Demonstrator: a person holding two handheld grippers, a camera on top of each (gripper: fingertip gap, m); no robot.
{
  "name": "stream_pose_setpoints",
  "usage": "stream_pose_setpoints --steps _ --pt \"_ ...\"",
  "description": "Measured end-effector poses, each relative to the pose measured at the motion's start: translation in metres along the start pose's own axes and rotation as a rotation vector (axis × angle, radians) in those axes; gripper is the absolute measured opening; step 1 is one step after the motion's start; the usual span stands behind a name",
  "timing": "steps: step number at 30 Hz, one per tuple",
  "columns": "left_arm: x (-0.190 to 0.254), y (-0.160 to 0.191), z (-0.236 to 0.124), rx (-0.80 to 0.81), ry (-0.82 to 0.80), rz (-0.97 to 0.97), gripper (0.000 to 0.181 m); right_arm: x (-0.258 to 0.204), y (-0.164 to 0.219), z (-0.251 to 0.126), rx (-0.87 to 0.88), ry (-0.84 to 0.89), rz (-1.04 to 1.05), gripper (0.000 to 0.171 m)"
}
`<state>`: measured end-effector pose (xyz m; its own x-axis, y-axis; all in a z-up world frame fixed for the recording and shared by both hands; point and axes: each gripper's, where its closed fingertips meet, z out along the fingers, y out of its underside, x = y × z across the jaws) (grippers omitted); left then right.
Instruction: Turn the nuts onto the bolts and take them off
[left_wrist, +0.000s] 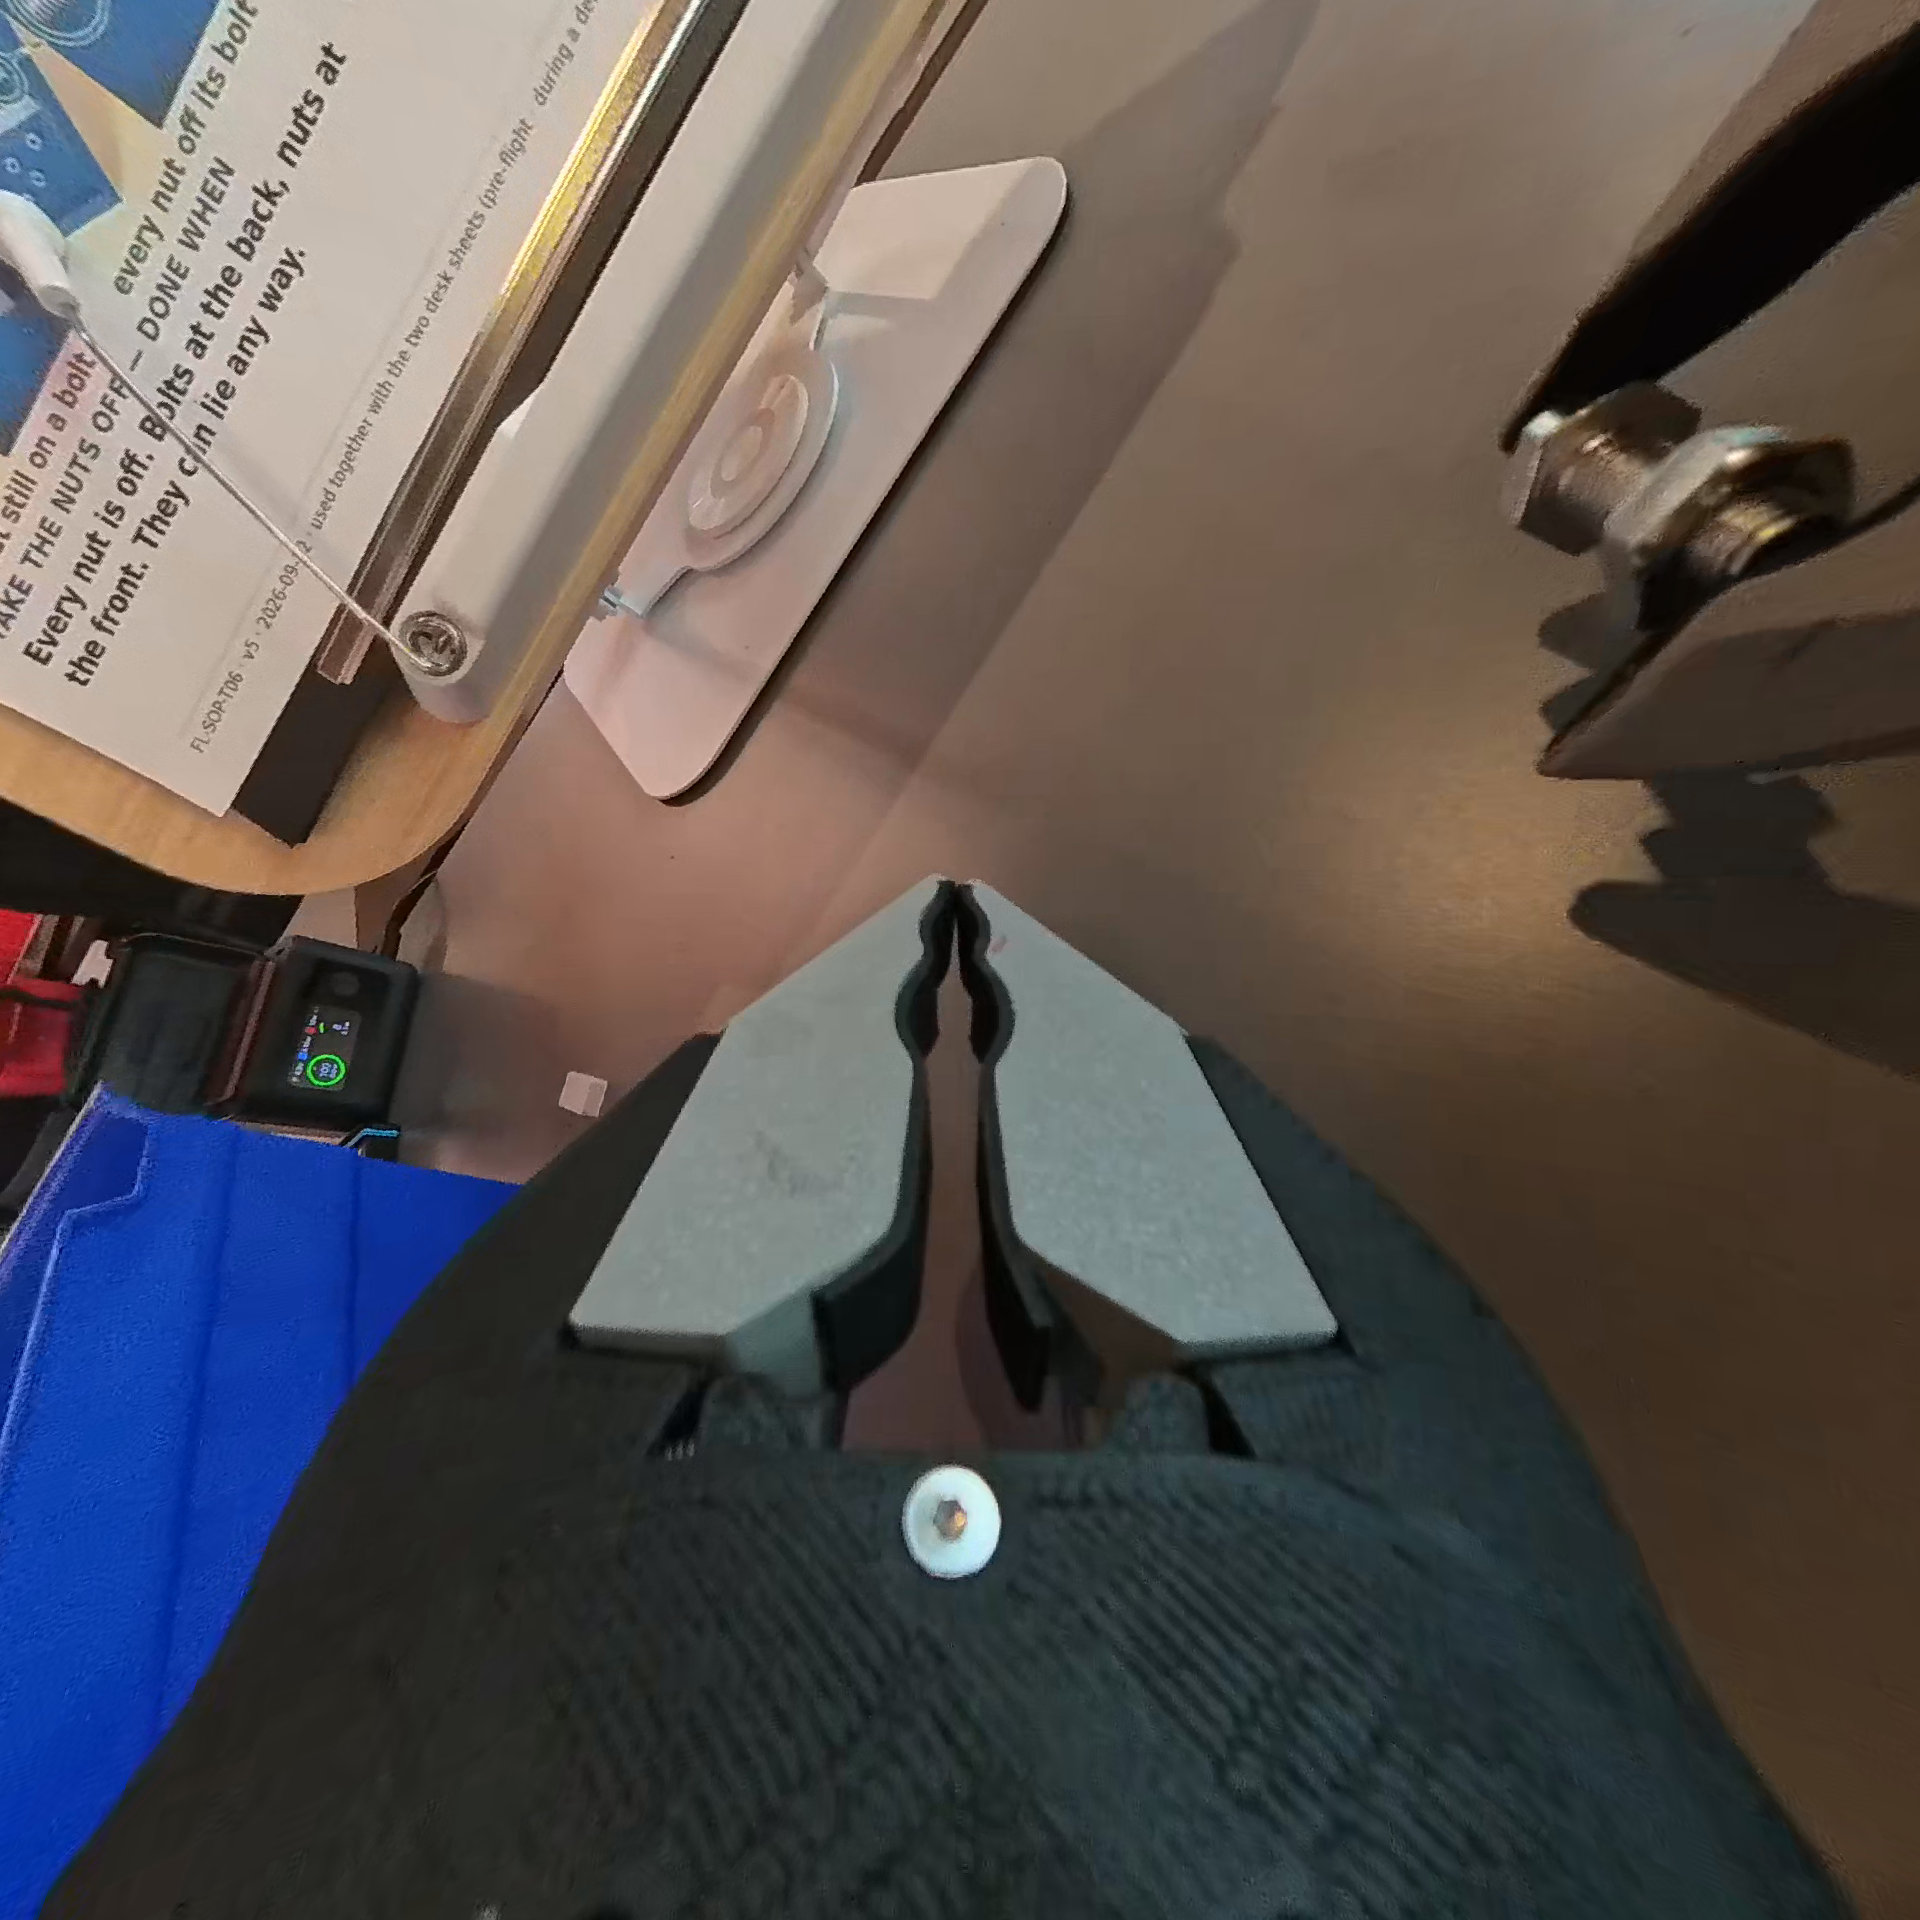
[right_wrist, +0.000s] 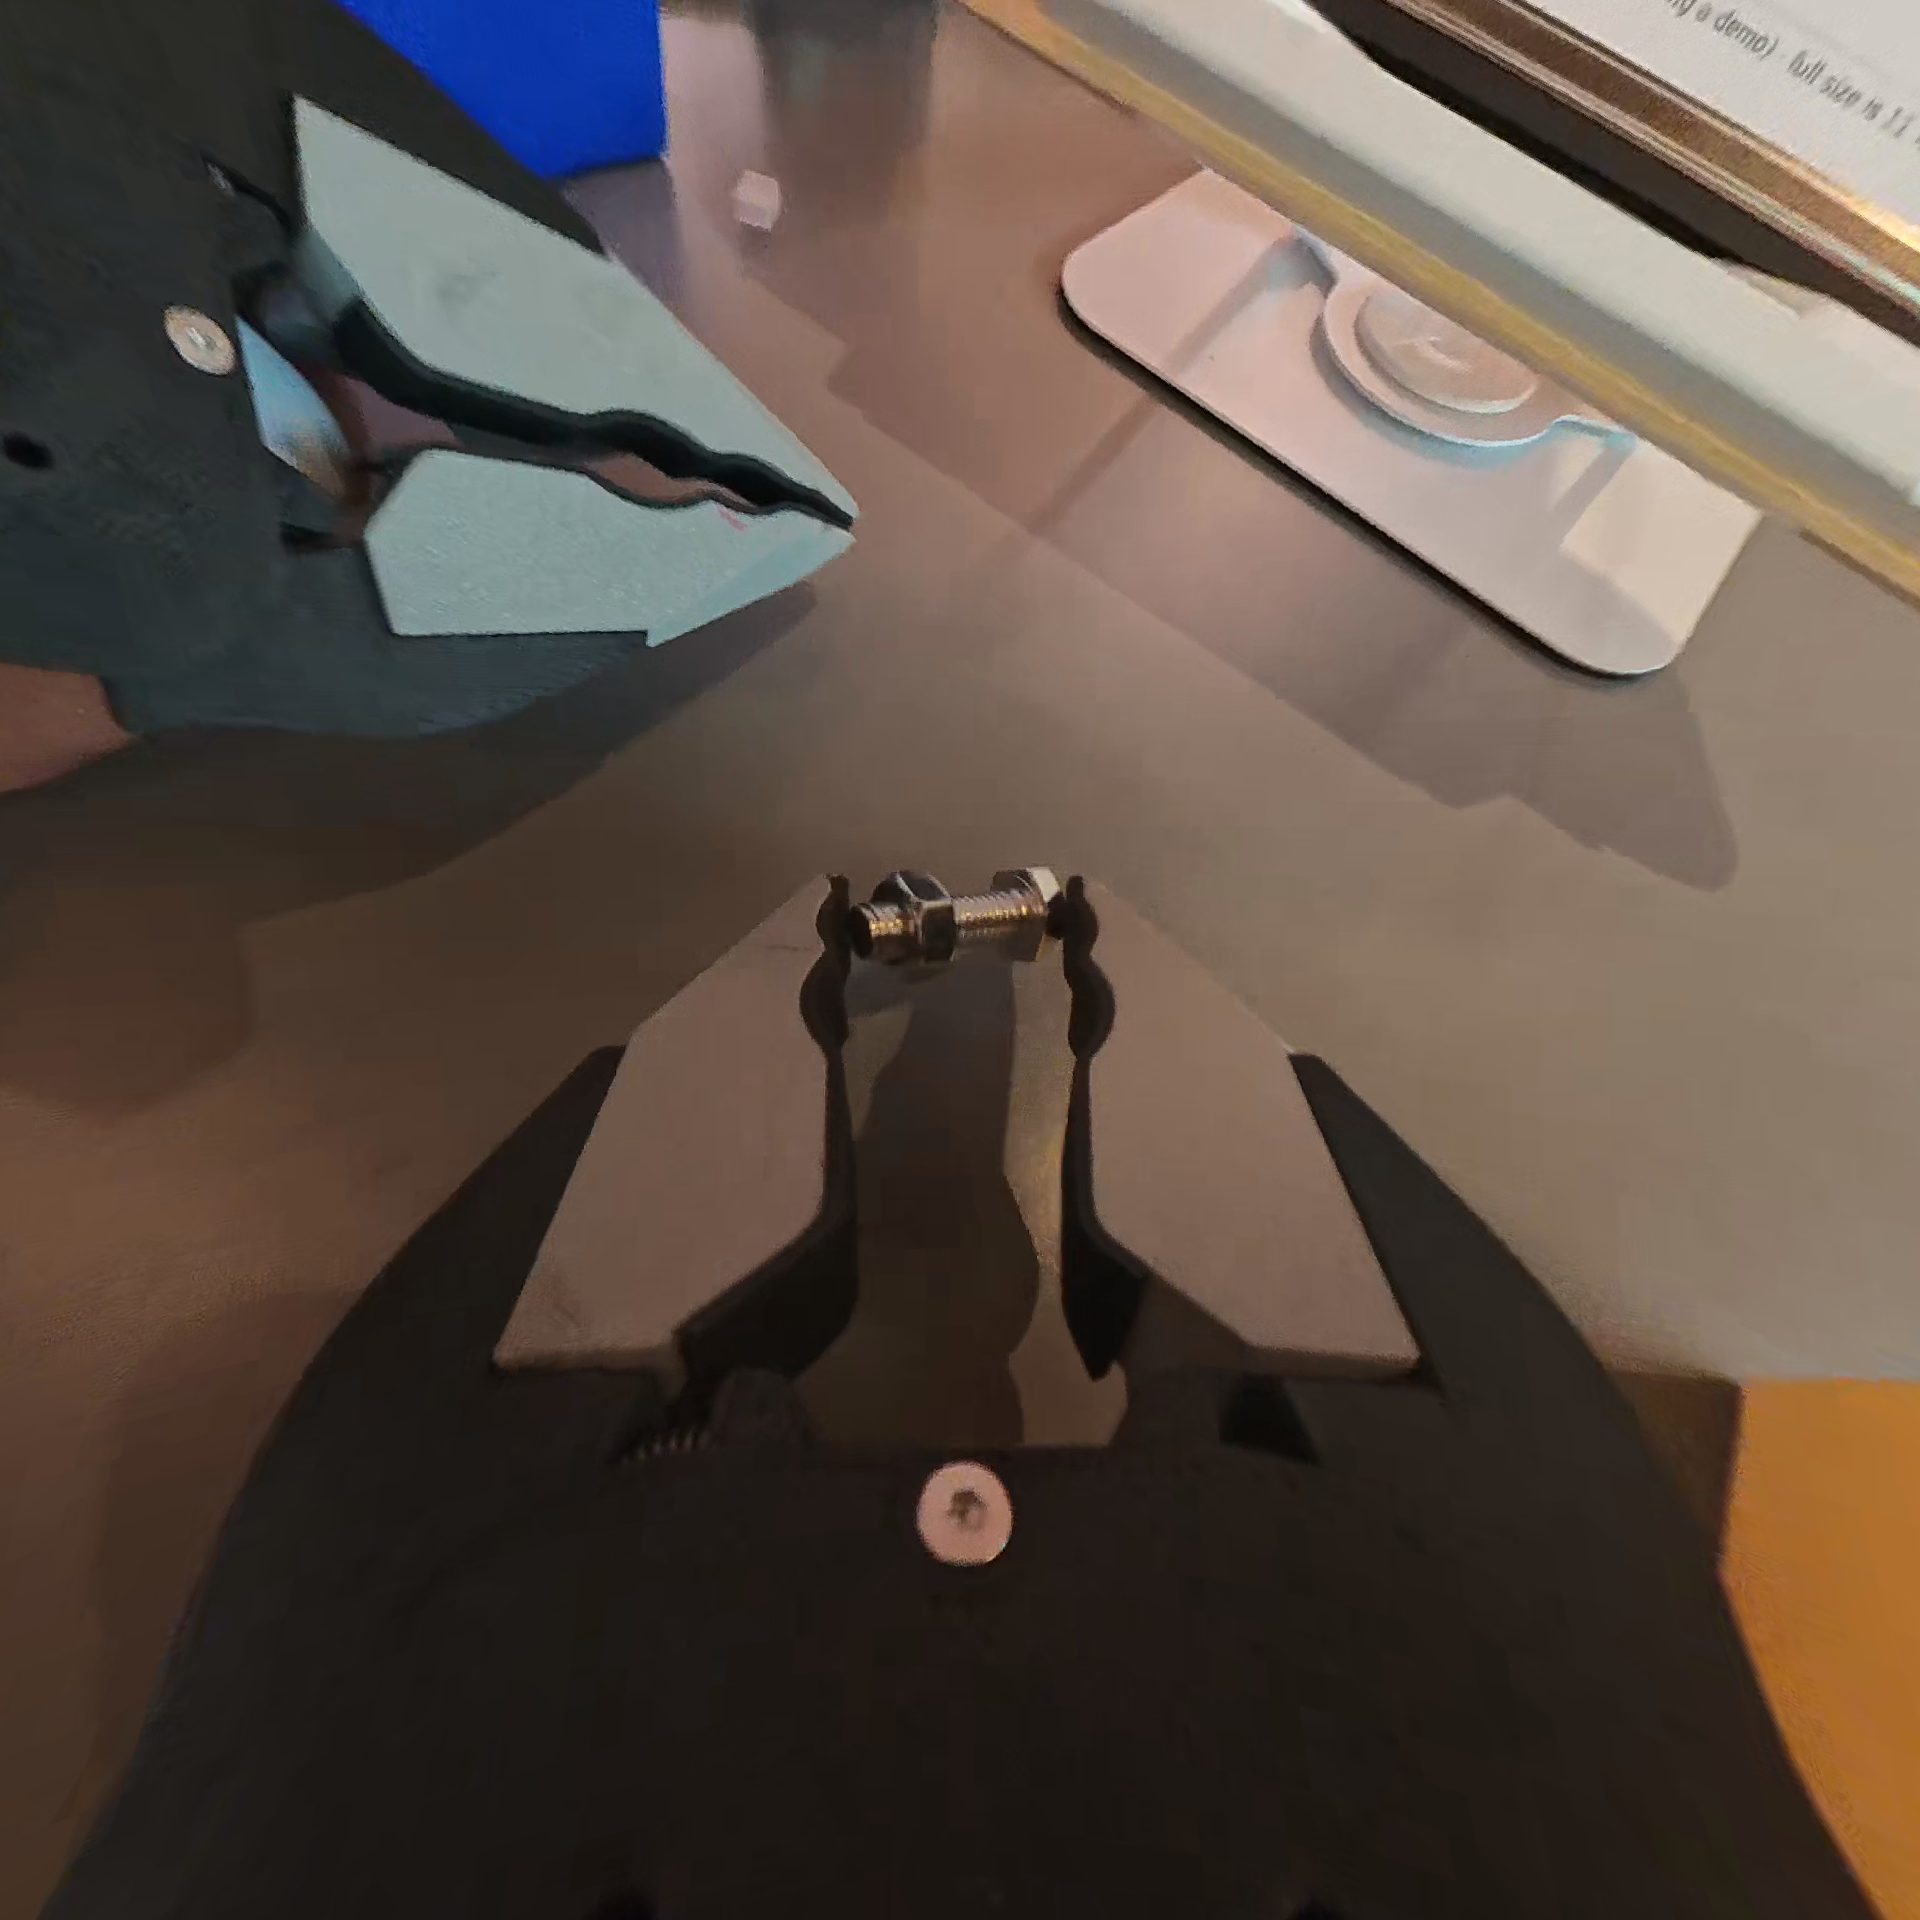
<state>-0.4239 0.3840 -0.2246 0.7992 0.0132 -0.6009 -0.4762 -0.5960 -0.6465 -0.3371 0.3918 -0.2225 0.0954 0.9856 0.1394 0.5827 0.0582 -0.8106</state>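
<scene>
My right gripper (right_wrist: 956, 914) is shut on a silver bolt (right_wrist: 992, 920), gripped end to end between the fingertips and held crosswise above the table. A silver nut (right_wrist: 920, 925) sits on the bolt's thread near the left end. The same bolt and nut (left_wrist: 1683, 499) show in the left wrist view, held by the right gripper at the upper right. My left gripper (left_wrist: 956, 899) is shut and empty, its fingertips touching, above the table. It also shows in the right wrist view (right_wrist: 831, 514) at the upper left, apart from the bolt.
A white stand base (left_wrist: 821, 468) holds a wooden board with a printed sheet (left_wrist: 177, 364) at the back. A blue bin (left_wrist: 187, 1403) and a small black device with a lit screen (left_wrist: 322, 1060) are at the left. A small white cube (left_wrist: 582, 1093) lies on the grey table (left_wrist: 1299, 831). Some 9 cm of space lies between my two pairs of fingers.
</scene>
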Motion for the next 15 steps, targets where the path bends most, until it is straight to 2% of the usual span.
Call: stream_pose_setpoints --steps 3,4,7,10,15 --pt "0.014 -0.003 -0.002 0.022 0.043 0.077 0.000 -0.009 -0.006 -0.006 0.052 -0.144 0.095 0.038" --pt "0.021 -0.007 -0.003 0.042 0.065 0.114 0.006 -0.011 -0.009 -0.009 0.077 -0.187 0.119 0.038" --pt "0.039 -0.020 -0.016 0.153 0.128 0.187 0.003 -0.021 -0.017 -0.017 0.139 -0.315 0.172 0.038" --pt "0.050 -0.032 -0.029 0.249 0.203 0.184 0.015 -0.035 -0.027 -0.029 0.215 -0.452 0.189 0.038" --pt "0.060 -0.046 -0.052 0.390 0.295 0.167 0.021 -0.045 -0.033 -0.041 0.255 -0.612 0.261 0.038"
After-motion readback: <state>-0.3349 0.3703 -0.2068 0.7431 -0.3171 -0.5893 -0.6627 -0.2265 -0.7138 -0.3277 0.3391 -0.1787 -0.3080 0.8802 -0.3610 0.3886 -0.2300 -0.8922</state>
